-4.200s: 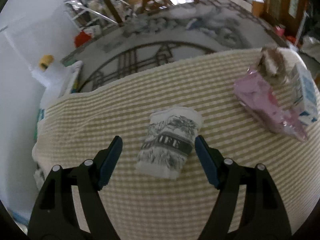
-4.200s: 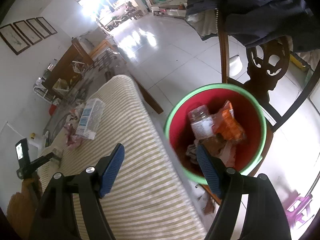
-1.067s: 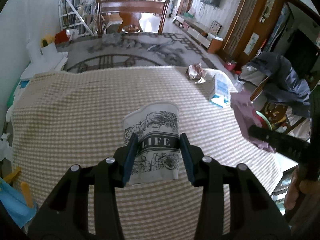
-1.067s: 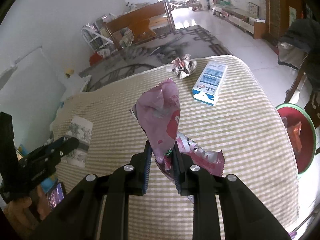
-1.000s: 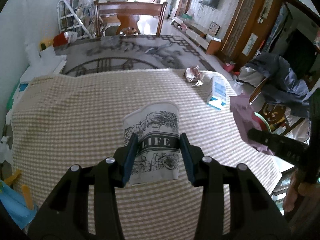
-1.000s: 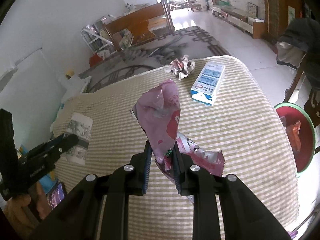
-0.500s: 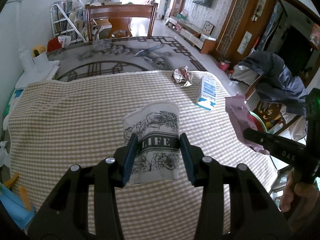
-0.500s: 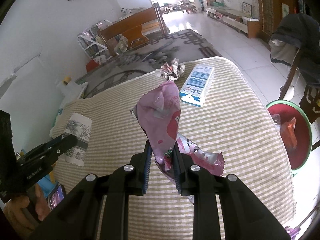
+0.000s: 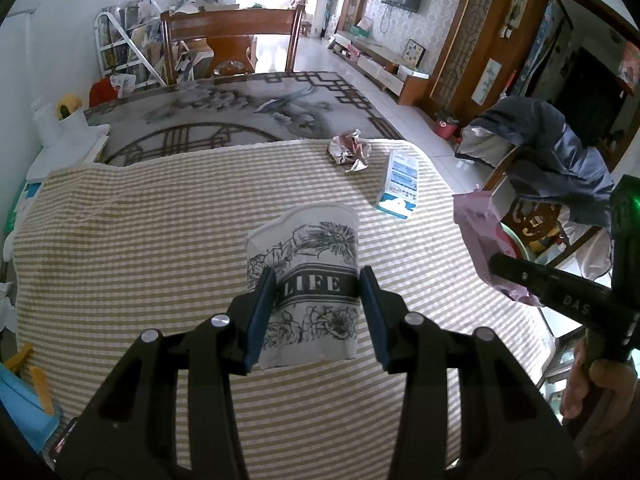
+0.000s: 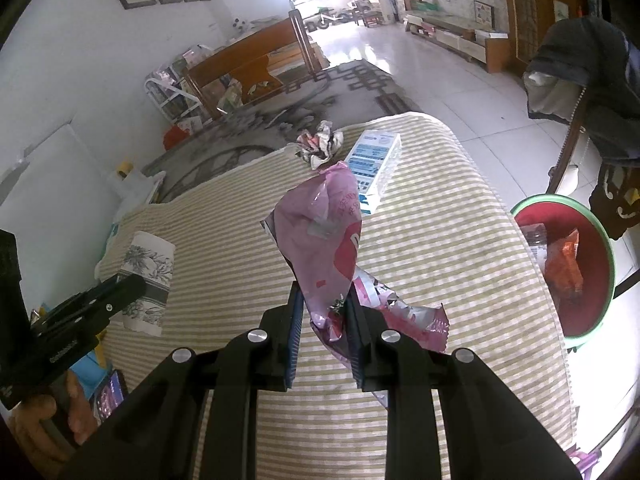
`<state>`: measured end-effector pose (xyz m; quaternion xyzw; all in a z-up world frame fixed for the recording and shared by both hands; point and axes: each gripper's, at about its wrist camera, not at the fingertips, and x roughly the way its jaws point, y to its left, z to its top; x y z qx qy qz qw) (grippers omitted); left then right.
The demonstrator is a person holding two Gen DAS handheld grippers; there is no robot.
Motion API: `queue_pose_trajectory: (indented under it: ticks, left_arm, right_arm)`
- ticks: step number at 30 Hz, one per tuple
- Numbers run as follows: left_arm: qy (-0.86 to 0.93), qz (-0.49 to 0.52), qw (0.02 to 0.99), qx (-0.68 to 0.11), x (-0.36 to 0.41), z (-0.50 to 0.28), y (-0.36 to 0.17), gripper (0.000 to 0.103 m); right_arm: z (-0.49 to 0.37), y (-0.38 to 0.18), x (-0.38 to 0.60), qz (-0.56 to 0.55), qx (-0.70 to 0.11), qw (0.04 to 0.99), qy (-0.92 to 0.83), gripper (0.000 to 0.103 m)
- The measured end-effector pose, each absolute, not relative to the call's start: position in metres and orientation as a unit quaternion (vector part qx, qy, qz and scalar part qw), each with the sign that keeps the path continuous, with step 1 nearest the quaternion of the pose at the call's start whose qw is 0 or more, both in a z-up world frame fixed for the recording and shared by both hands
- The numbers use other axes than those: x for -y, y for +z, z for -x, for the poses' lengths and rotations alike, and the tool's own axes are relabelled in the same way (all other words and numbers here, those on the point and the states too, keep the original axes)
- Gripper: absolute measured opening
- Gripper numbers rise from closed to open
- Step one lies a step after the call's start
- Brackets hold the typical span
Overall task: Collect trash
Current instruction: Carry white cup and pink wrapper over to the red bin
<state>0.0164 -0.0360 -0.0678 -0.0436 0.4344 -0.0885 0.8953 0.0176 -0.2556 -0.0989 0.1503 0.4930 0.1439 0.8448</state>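
Right now your left claw (image 9: 318, 312) is clamped on the flowered paper cup (image 9: 306, 276), and your right claw (image 10: 323, 320) pinches the pink wrapper (image 10: 322, 236) above the striped bench (image 10: 440, 216). The red basin (image 10: 576, 312) of trash sits at three o'clock; the carton (image 10: 374, 164) and crumpled wrapper (image 10: 320, 144) lie at twelve.

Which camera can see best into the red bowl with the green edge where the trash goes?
The right wrist view. There the red basin sits beside the table, open toward the camera, with an orange wrapper inside. In the left wrist view only a sliver of it peeks out behind the pink wrapper, so you cannot see inside.
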Motion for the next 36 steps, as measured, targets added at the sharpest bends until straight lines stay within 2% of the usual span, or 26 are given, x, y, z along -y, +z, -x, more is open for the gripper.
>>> queue_pose_trajectory:
  ticks: [17,36]
  left_arm:
    - [-0.124,0.026,0.893,-0.431,0.116,-0.036,-0.063,0.041]
    - [-0.226,-0.017,0.858,-0.462,0.281,-0.078,-0.082,0.041]
  right_arm:
    - [-0.023,-0.103,0.344,-0.173,-0.486,0.850,0.103,0.021]
    - [-0.026,-0.128,0.497,-0.246,-0.482,0.841,0.015,0.022]
